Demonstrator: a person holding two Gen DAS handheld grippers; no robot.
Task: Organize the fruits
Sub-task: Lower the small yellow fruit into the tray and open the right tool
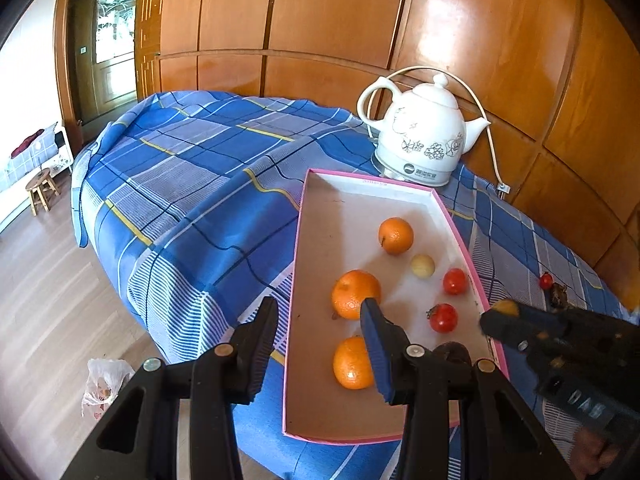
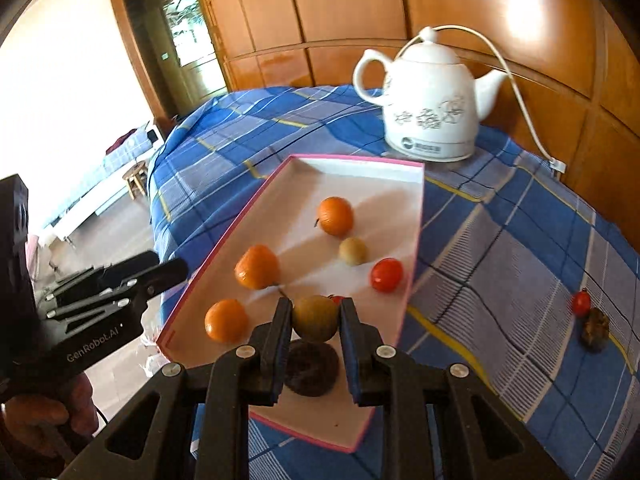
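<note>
1. A shallow pink-edged tray (image 1: 316, 240) lies on a table covered with a blue checked cloth (image 1: 192, 168), its long side running from near to far.
2. Three oranges sit in the tray's left half: one far (image 1: 396, 235), one in the middle (image 1: 355, 294) and one near (image 1: 354, 363).
3. A small pale round fruit (image 1: 423, 266) rests just beside the far orange, on its near right.
4. Two red tomatoes lie along the tray's right side, one farther (image 1: 455, 281) and one nearer (image 1: 444, 317).
5. The right tongs (image 2: 316, 314) hang over the near end of the tray, closed onto a yellow-green round fruit (image 2: 315, 318) that is pinched between both pads.
6. A dark brown wrinkled fruit (image 2: 311, 368) lies on the tray floor directly under the held fruit.
7. The left tongs (image 1: 320, 312) are spread wide with nothing between the pads; one pad is over the cloth left of the tray, the other over the tray between the middle and near oranges.
8. Outside the tray, well to its right on the cloth, a third small tomato (image 2: 581, 302) sits touching or just beside another dark shrivelled fruit (image 2: 595, 334).
9. A white teapot-style kettle (image 1: 420, 136) with a flower print stands just beyond the tray's far end, its cord (image 2: 520, 100) running to the wooden wall panelling (image 1: 328, 24) behind.
10. On the floor at the near left lies a plastic bag (image 1: 105, 386); a small wooden stool (image 1: 41, 188) stands farther off.
</note>
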